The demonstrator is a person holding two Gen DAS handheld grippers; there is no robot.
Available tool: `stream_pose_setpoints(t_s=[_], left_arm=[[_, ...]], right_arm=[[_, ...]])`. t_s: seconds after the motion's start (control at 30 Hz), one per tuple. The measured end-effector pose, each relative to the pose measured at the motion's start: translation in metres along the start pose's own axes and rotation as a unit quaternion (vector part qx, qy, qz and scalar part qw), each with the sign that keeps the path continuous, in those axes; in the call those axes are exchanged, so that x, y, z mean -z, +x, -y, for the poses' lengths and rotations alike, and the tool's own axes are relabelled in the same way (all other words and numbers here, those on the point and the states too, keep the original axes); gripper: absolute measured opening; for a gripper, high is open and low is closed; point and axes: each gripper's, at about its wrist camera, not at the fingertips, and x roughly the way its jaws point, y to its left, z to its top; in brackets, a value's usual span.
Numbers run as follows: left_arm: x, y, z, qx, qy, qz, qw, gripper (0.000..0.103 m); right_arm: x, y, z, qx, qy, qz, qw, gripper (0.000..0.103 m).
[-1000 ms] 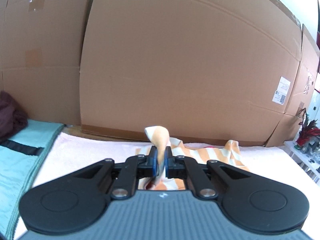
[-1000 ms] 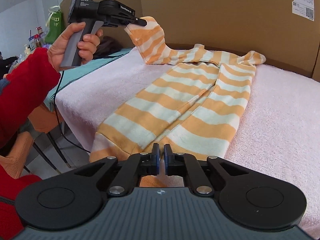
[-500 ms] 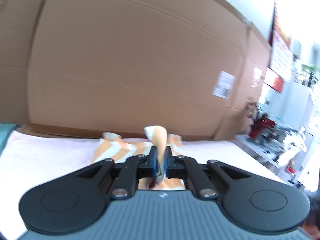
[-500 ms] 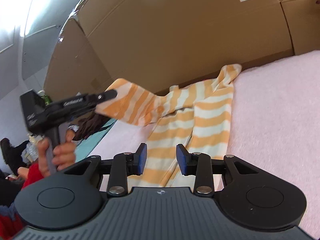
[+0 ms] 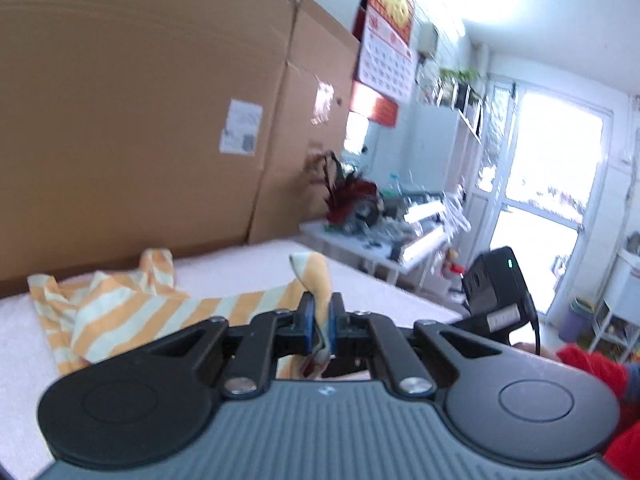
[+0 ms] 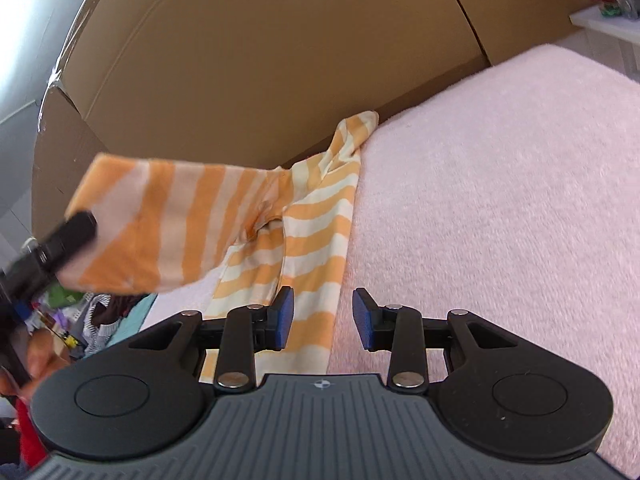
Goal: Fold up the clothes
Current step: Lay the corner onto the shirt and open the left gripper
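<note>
Mid sleeve fold. Left gripper pinching sleeve, lifted over striped shirt on pink surface. Right gripper fingers wide, empty, near hem. Next: lay sleeve across body, release.

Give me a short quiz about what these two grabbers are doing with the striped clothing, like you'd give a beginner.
1. True or false: the left gripper is shut on a sleeve of the striped garment.
2. What are the right gripper's jaws doing? A) clamping cloth B) standing apart, holding nothing C) gripping the cardboard
3. Fill in: the garment lies on a ___ towel.

Key: 1 true; 2 B; 3 pink.
</note>
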Motion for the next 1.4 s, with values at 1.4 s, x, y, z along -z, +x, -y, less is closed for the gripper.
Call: stream_pose_setpoints(t_s=[1.4], left_arm=[[0.101,-0.03,0.004,-0.058,-0.058,-0.076,0.9937,0.034]], right_arm=[[0.064,-0.017,-0.04,-0.038,-0.082,-0.057,0.994,0.032]])
